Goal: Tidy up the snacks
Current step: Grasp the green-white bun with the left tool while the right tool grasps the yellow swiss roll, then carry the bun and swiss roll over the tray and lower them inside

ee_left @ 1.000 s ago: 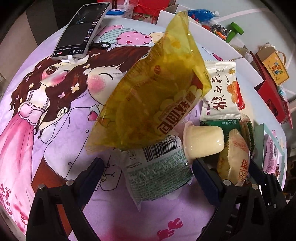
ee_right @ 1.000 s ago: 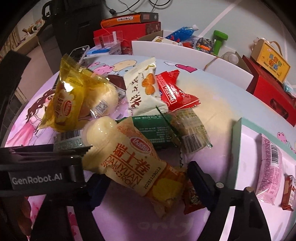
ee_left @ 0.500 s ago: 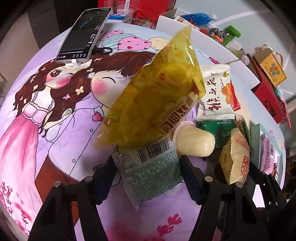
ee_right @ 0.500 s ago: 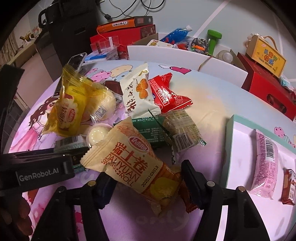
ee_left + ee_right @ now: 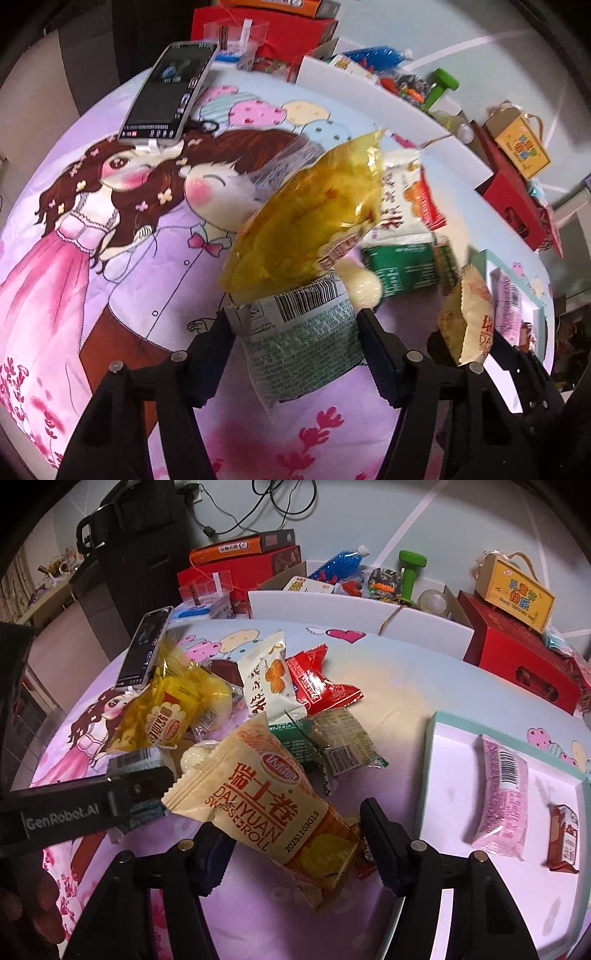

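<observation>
Left hand-held gripper point(image 5: 295, 332) clamped on green-printed snack packet point(image 5: 301, 350), right hand-held gripper point(image 5: 295, 823) gripping Swiss roll packet point(image 5: 273, 808)

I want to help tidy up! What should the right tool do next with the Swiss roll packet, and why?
Probably carry it to the right and set it in the tray. The right tool pinches the Swiss roll packet, and the tray holds a pink packet with bare space beside it. The left tool is busy gripping a barcode packet.
</observation>
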`<state>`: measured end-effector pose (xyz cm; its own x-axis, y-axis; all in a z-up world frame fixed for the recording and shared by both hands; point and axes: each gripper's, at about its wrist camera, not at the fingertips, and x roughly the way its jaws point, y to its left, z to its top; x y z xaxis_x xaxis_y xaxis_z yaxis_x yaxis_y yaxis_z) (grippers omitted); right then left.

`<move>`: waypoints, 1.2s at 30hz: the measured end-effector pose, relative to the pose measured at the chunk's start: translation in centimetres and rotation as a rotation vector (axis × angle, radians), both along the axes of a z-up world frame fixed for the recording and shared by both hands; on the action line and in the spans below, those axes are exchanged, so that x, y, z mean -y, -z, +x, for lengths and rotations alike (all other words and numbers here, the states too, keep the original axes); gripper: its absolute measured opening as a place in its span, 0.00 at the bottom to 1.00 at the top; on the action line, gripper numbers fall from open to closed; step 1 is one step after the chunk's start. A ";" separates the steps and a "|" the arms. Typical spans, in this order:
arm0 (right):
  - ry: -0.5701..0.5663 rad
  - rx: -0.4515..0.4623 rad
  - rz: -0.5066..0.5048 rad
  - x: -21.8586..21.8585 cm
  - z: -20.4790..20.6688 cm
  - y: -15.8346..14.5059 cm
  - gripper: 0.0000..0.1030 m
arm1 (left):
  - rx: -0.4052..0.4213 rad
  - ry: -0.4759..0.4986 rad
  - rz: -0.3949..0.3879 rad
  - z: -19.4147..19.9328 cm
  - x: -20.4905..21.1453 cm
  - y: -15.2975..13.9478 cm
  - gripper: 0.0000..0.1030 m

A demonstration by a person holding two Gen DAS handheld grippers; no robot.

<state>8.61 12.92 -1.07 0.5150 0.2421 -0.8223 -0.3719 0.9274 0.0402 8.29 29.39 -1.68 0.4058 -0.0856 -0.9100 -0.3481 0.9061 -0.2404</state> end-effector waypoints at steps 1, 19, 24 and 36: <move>0.002 0.003 0.003 0.1 -0.3 -0.2 0.66 | 0.007 0.001 0.003 -0.2 0.1 -0.4 0.66; 0.066 0.034 0.031 3.0 -2.8 -2.5 0.66 | 0.104 0.024 0.049 -1.7 1.5 -4.0 0.66; 0.094 0.045 0.040 4.4 -3.4 -3.2 0.66 | 0.113 0.046 0.068 -1.6 2.4 -4.5 0.66; 0.302 0.035 0.045 11.3 -3.1 -3.7 0.66 | 0.156 0.207 0.080 -0.4 8.7 -6.0 0.66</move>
<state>5.53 1.66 2.62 0.5968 0.1099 -0.7949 -0.0819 0.9937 0.0759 7.93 20.70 4.37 0.5234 -0.1115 -0.8448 -0.1180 0.9724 -0.2015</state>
